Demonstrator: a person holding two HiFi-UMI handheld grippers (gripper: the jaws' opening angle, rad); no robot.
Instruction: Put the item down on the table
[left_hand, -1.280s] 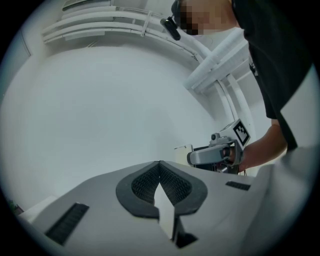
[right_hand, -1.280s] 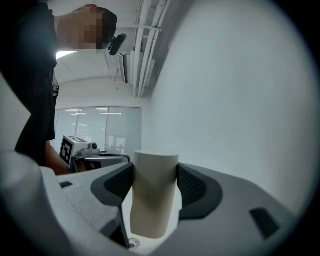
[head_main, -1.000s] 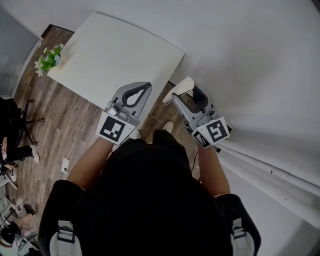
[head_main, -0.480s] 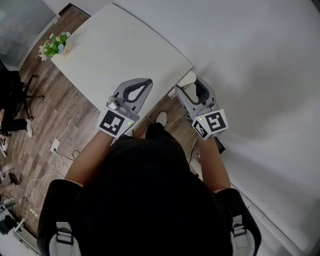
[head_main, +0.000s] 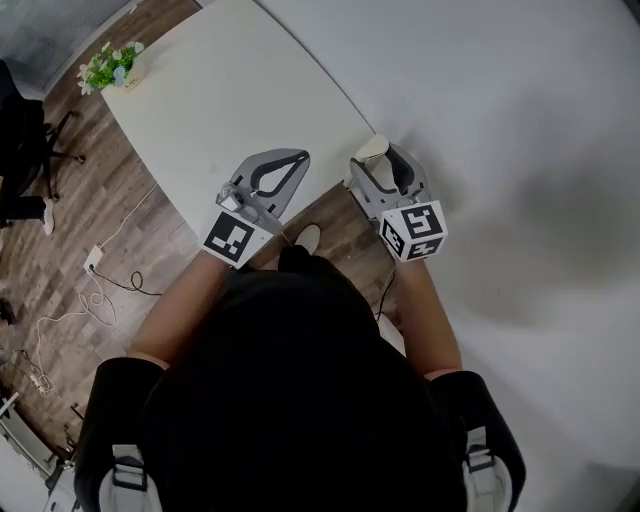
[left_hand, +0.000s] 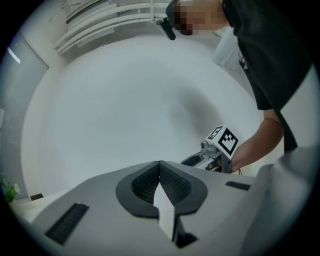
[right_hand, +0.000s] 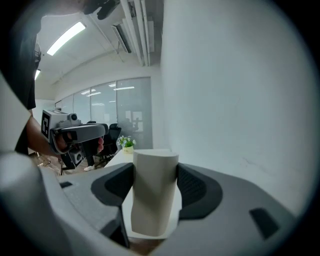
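My right gripper (head_main: 380, 163) is shut on a cream paper cup (right_hand: 151, 190), which stands upright between the dark jaw pads (right_hand: 196, 187). From the head view the cup (head_main: 371, 149) hangs at the near right corner of the long white table (head_main: 230, 100), close to the wall. My left gripper (head_main: 285, 170) is shut with nothing in it, its jaw tips meeting (left_hand: 160, 167); it hovers over the table's near edge, to the left of the cup.
A small potted plant with green leaves and pale flowers (head_main: 108, 68) sits at the table's far left end. A white wall (head_main: 500, 120) runs along the right. Wooden floor with cables (head_main: 80, 290) lies left; a black office chair (head_main: 25, 140) stands beyond it.
Both grippers have moved forward toward the table's near end. The cup now sits at the table's corner rather than over the floor; the left gripper has come over the table edge.
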